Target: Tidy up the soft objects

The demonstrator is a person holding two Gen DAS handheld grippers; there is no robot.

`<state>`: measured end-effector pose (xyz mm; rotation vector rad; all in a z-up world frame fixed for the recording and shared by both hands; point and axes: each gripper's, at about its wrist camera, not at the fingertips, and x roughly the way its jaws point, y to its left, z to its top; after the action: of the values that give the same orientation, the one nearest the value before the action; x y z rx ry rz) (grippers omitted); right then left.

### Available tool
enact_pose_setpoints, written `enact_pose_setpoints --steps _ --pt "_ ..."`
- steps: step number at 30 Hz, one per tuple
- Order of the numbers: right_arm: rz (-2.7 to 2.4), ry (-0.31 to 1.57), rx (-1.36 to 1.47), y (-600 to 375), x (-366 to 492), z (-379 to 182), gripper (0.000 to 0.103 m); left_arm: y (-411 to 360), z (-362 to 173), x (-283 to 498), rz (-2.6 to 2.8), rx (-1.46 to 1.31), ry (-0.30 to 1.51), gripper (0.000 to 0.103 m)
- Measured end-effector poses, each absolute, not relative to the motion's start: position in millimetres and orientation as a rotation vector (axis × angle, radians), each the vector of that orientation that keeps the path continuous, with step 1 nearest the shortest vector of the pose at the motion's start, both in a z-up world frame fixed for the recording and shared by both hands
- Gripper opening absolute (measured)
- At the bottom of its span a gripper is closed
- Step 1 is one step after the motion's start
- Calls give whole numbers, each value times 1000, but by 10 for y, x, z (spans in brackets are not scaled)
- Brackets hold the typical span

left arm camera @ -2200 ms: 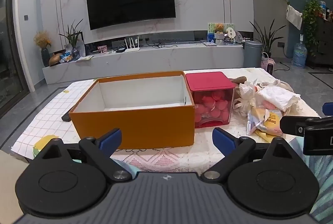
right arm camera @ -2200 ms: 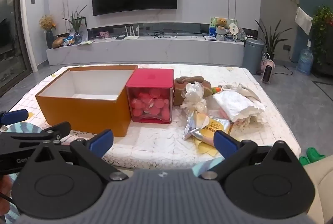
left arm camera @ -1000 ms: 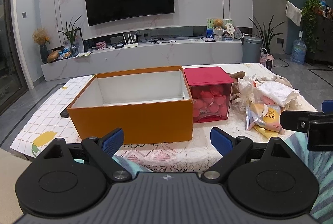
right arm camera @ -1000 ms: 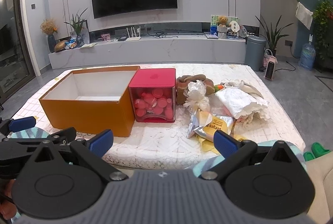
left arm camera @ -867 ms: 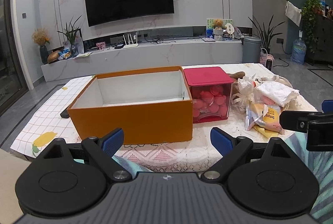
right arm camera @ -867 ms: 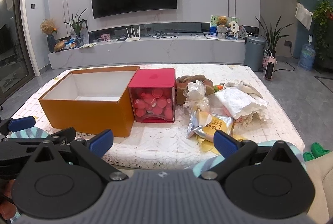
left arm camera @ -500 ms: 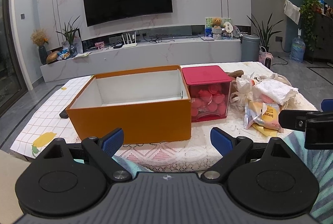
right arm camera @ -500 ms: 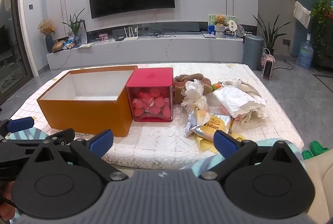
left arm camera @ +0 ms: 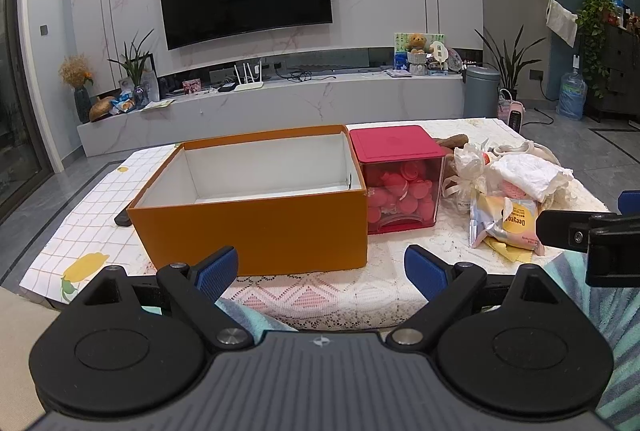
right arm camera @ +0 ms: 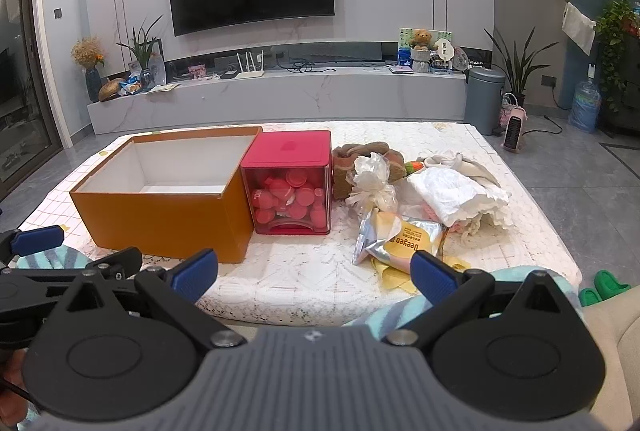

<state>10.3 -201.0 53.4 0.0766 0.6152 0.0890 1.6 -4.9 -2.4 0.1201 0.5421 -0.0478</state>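
both the left gripper [left arm camera: 321, 268] and right gripper [right arm camera: 314, 273] are spread wide; orange box [left arm camera: 256, 227] looks empty, soft pile [right arm camera: 424, 195] to its right.

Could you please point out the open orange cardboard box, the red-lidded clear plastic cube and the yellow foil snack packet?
open orange cardboard box [left arm camera: 256, 227], left wrist view, front wall
red-lidded clear plastic cube [right arm camera: 290, 149], right wrist view, lid top
yellow foil snack packet [right arm camera: 404, 239], right wrist view, printed face

black left gripper [left arm camera: 321, 268] and right gripper [right arm camera: 314, 273], blue pads, silver screws.
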Motion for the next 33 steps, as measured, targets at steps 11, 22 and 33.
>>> enact_pose_setpoints --steps 11,22,33 --pt "92 618 84 -2009 97 525 100 -55 -24 11 -47 119 542 103" --pt "95 615 80 -1984 95 521 100 -58 -31 -1 -44 111 541 103" --pt "103 619 83 -1977 92 507 100 -59 -59 7 -65 112 551 103"
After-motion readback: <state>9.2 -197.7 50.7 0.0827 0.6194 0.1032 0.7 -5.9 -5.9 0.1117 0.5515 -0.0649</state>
